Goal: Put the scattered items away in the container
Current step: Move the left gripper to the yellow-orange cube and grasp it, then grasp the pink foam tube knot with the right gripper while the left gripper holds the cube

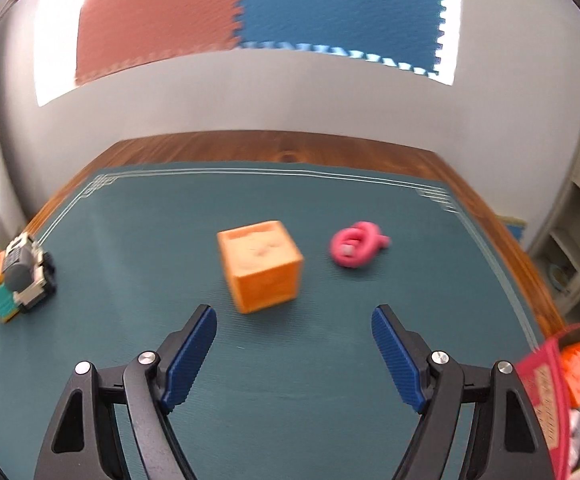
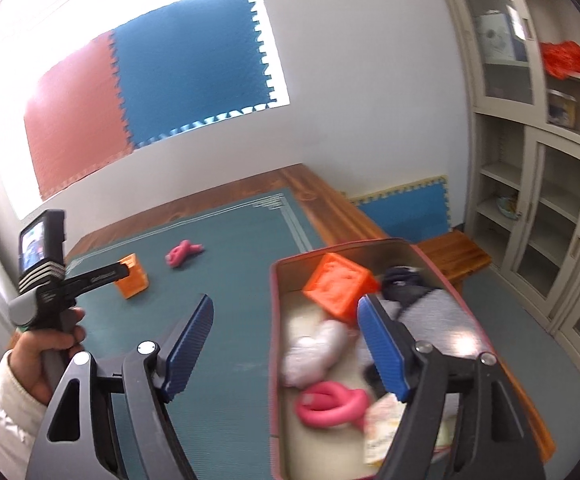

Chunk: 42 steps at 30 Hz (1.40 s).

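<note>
Left tool [image 1: 293, 322] spread wide and empty, orange cube [image 1: 260, 265] on the bench just ahead; right tool [image 2: 286, 314] likewise spread, hanging over the toy-filled container [image 2: 276, 344].

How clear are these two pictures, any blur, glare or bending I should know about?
Left wrist view: motion blur smears the orange block, pink ring toy and toy truck; the gripper fingers stay sharp; the table edge bows from the fisheye. Right wrist view: the window is blown out white around the foam mats, and the toys in the box are blurred.
</note>
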Each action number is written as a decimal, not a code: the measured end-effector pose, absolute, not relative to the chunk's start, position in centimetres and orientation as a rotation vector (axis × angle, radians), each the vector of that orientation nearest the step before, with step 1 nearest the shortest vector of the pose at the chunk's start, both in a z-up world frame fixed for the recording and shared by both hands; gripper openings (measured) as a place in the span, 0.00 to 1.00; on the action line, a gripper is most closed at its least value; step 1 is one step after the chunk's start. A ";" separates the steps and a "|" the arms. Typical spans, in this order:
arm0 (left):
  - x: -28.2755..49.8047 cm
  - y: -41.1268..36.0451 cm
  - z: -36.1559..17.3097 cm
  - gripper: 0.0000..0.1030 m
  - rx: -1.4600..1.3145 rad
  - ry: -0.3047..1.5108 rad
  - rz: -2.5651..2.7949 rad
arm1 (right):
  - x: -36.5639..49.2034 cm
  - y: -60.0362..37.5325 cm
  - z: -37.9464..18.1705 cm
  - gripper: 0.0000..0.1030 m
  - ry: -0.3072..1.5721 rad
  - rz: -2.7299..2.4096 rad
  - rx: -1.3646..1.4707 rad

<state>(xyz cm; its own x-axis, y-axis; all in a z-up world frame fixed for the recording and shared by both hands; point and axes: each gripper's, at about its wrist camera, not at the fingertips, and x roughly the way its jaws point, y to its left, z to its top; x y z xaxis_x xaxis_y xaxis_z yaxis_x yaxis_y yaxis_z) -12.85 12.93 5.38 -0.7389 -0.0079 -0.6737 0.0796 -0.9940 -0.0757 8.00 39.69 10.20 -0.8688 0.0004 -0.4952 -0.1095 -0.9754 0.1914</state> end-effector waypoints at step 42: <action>-16.8 4.9 1.2 0.51 1.184 0.269 -2.728 | 0.1 27.8 4.9 0.76 0.126 3.083 -1.326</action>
